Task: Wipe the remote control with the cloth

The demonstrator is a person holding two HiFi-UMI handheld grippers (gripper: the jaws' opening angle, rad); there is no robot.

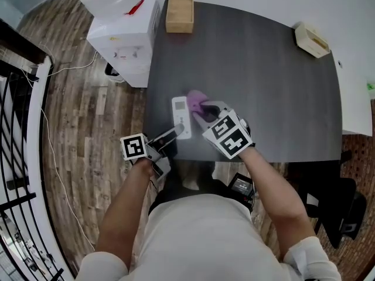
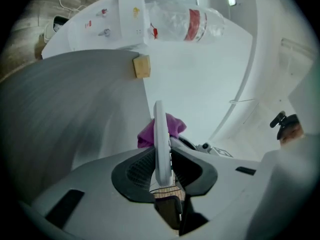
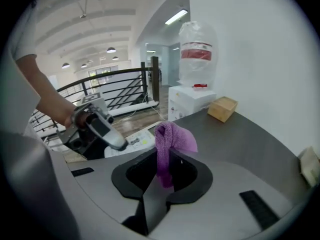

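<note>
The white remote control (image 1: 180, 117) is clamped at its near end in my left gripper (image 1: 170, 137), which is shut on it. In the left gripper view the remote (image 2: 160, 134) stands edge-on between the dark pads (image 2: 137, 171), pointing away. My right gripper (image 1: 205, 113) is shut on a purple cloth (image 1: 196, 100), which bunches out above the jaws (image 3: 171, 136). The cloth hangs right beside the remote's far right edge (image 2: 176, 125); whether they touch I cannot tell. In the right gripper view the remote (image 3: 135, 140) and the left gripper (image 3: 97, 124) show at the left.
The dark table (image 1: 263, 98) carries a wooden box (image 1: 179, 12) at its far left and a pale tray (image 1: 312, 40) at its far right. A white water dispenser (image 1: 126, 37) stands left of the table. A black railing (image 1: 17, 127) runs along the left.
</note>
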